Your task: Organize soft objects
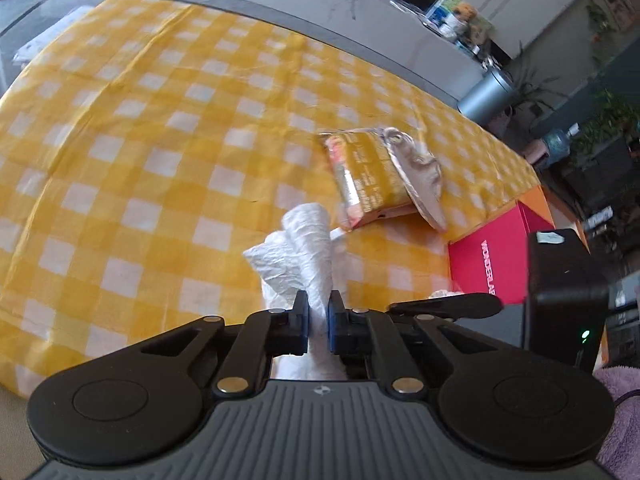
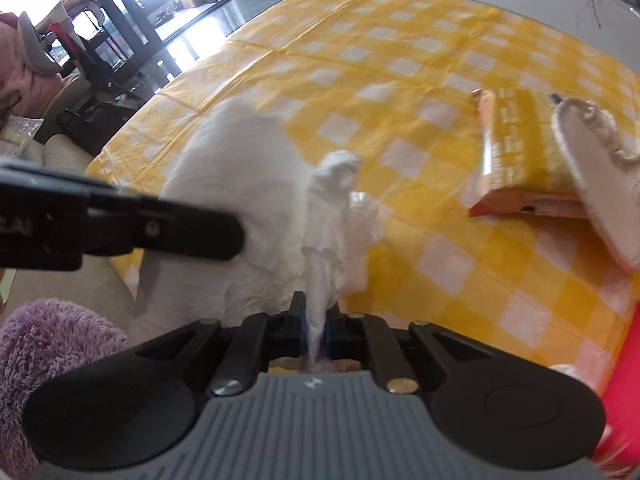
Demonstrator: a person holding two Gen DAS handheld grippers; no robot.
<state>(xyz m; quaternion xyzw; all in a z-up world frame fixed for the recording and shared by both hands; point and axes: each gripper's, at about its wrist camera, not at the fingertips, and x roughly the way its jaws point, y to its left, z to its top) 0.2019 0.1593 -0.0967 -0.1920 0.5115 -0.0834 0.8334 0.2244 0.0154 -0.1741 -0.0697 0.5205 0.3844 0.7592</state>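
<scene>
A crumpled white paper towel (image 1: 298, 250) lies over the near edge of the yellow checked tablecloth (image 1: 160, 140). My left gripper (image 1: 318, 308) is shut on a bunched fold of it, the blue pads pinching the paper. In the right wrist view the same white paper towel (image 2: 248, 184) spreads out wide, and my right gripper (image 2: 316, 312) is shut on another raised fold. The left gripper's black body (image 2: 120, 232) reaches in from the left beside the towel. A lilac fluffy cloth (image 2: 44, 344) sits at the lower left, also seen as the lilac cloth (image 1: 624, 412) at the lower right.
An orange-and-yellow snack packet (image 1: 364, 176) lies on the tablecloth with a grey insole-like pad (image 1: 420, 176) leaning on it. A pink box (image 1: 496, 264) stands off the table's right edge. The right gripper's black camera block (image 1: 564, 296) is close on the right. Chairs and bags (image 2: 80, 60) stand beyond the table.
</scene>
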